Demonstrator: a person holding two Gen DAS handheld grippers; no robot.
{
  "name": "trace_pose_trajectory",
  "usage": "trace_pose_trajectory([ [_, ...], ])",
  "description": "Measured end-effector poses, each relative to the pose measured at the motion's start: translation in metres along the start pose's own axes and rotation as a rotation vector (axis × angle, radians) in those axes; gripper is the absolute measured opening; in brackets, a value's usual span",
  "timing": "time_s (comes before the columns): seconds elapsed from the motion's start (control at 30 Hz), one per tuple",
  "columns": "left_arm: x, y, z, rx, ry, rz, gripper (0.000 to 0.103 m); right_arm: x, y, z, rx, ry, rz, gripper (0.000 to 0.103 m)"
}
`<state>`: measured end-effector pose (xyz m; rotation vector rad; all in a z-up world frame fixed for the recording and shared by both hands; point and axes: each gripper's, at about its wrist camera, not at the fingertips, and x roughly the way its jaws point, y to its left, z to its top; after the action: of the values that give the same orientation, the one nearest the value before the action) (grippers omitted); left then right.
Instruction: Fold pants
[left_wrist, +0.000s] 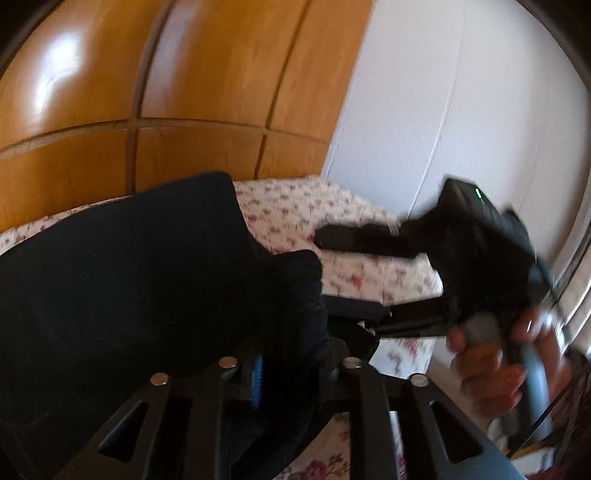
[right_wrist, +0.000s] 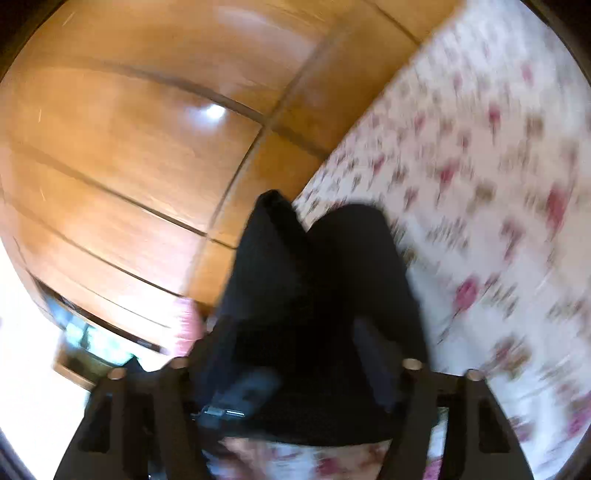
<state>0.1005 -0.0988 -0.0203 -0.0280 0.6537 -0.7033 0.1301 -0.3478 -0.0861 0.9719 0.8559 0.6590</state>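
The black pants (left_wrist: 129, 280) hang bunched in front of my left wrist camera, over a floral bedsheet (left_wrist: 295, 218). My left gripper (left_wrist: 295, 332) is shut on the pants, and the cloth hides most of its fingers. My right gripper (left_wrist: 354, 280) shows in the left wrist view, blurred, with its jaws spread and a hand (left_wrist: 498, 365) on its handle. In the right wrist view the pants (right_wrist: 317, 280) fill the space between my right gripper's fingers (right_wrist: 376, 354), draped over them, and the view is motion-blurred.
A glossy wooden wardrobe (left_wrist: 166, 92) stands behind the bed, also in the right wrist view (right_wrist: 129, 166). A white wall (left_wrist: 461, 110) is to the right. The floral sheet (right_wrist: 480, 184) covers the bed on the right.
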Motion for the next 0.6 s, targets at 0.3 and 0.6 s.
trace_pose_trajectory([
  [0.3, -0.046, -0.037, -0.032, 0.157, -0.012, 0.020, 0.041, 0.010, 0.021, -0.002, -0.122, 0.054, -0.106, 0.074],
  [0.6, -0.107, -0.001, -0.084, 0.010, 0.072, 0.017, 0.041, 0.040, 0.039, -0.005, -0.298, 0.155, -0.206, 0.058],
])
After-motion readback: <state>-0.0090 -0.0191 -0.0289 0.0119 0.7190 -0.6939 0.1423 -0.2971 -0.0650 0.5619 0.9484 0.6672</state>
